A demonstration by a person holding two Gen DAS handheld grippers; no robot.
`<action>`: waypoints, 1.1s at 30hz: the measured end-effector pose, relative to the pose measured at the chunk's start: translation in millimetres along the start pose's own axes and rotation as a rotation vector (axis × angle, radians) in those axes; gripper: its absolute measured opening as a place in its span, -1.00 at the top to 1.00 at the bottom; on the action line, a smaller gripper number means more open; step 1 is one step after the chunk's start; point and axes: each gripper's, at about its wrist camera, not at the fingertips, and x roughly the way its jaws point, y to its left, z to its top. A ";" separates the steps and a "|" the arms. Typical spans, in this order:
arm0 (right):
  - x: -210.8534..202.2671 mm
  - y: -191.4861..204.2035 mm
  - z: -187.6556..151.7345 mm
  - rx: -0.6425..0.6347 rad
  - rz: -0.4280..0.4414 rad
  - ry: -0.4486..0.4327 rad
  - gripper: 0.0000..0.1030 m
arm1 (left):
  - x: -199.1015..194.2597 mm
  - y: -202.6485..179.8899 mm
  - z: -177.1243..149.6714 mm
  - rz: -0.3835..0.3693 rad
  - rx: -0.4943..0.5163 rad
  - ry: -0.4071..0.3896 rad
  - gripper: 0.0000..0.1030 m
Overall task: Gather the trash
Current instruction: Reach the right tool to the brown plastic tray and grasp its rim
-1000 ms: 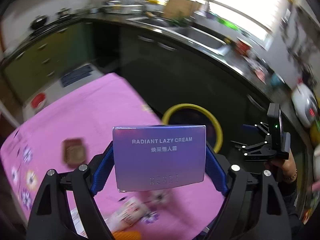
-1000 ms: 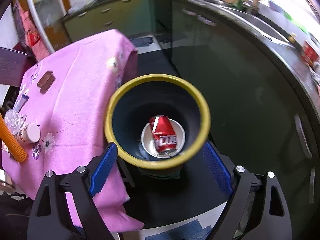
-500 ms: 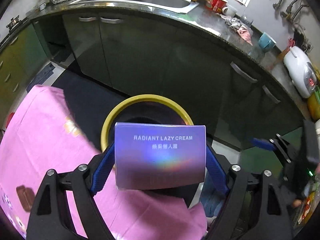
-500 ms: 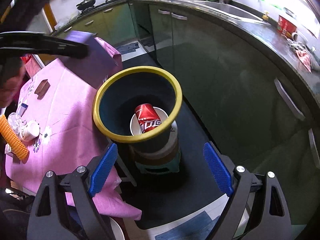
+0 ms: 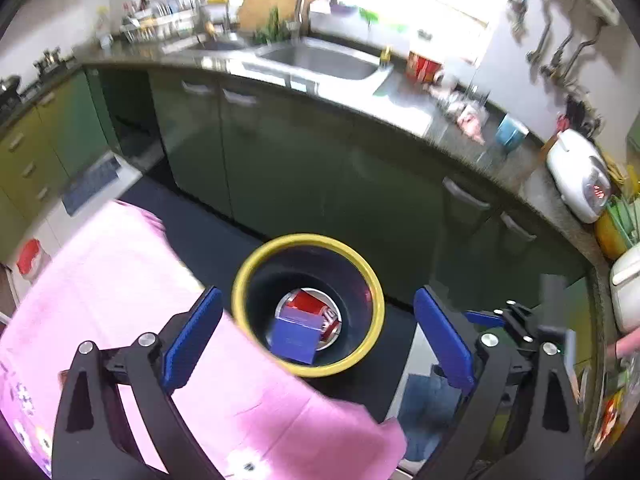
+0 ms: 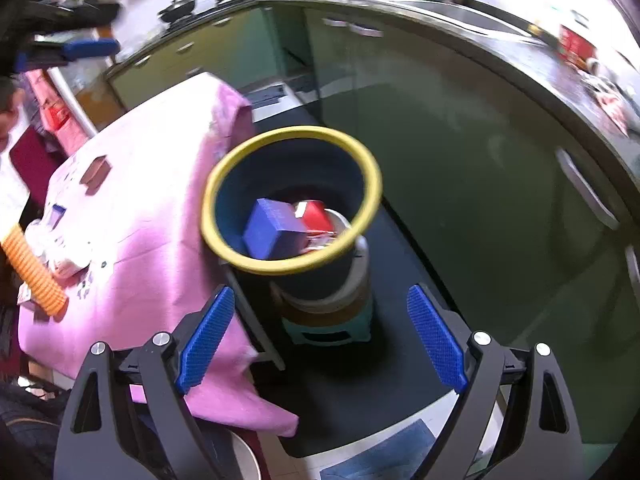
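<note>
A dark bin with a yellow rim [image 5: 308, 238] [image 6: 292, 134] stands beside the pink-clothed table [image 5: 120, 280] [image 6: 132, 184]. Inside it lie a purple cream box [image 5: 296, 334] [image 6: 272, 232] and a crushed red can [image 5: 308, 304] [image 6: 316, 216]. My left gripper [image 5: 316, 336] is open and empty above the bin. My right gripper [image 6: 320, 336] is open and empty, back from the bin and above the floor. The right gripper also shows in the left wrist view [image 5: 516, 320].
On the table lie a brown wallet-like item [image 6: 96, 170], an orange ribbed tube [image 6: 32, 272] and small wrappers [image 6: 60, 252]. Green cabinets [image 5: 288, 168] and a counter with a sink [image 5: 320, 56] run behind. The bin sits on a stacked stool [image 6: 328, 320].
My left gripper opened and let go of the purple cream box, which now lies in the bin on the can. The right gripper drew back a little.
</note>
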 end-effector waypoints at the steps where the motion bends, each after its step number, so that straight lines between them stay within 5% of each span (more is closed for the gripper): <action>1: 2.3 7.2 1.9 -0.014 0.013 0.001 -0.70 | -18.1 5.6 -8.0 0.012 -0.005 -0.032 -0.80; 7: 15.7 69.1 19.8 -0.136 0.129 -0.005 -0.70 | -107.3 61.6 -69.3 0.046 -0.155 -0.188 -0.86; 11: 32.2 125.9 42.7 -0.228 0.246 0.000 -0.70 | -155.4 93.4 -127.2 0.214 -0.223 -0.279 -0.87; 13: 38.8 158.0 55.0 -0.298 0.287 -0.015 -0.70 | -171.5 107.7 -157.7 0.287 -0.268 -0.292 -0.87; 18: 59.6 244.8 90.7 -0.525 0.402 -0.063 -0.70 | -196.3 146.3 -216.8 0.309 -0.422 -0.292 -0.87; 23: 103.6 325.4 126.0 -0.712 0.432 -0.032 -0.71 | -209.8 179.8 -262.0 0.333 -0.529 -0.286 -0.87; 26: 137.2 372.4 142.3 -0.916 0.373 -0.009 -0.80 | -215.3 187.5 -277.9 0.356 -0.546 -0.296 -0.87; 33: 199.4 421.7 155.8 -1.111 0.356 0.160 -0.80 | -214.8 207.0 -300.0 0.353 -0.576 -0.286 -0.87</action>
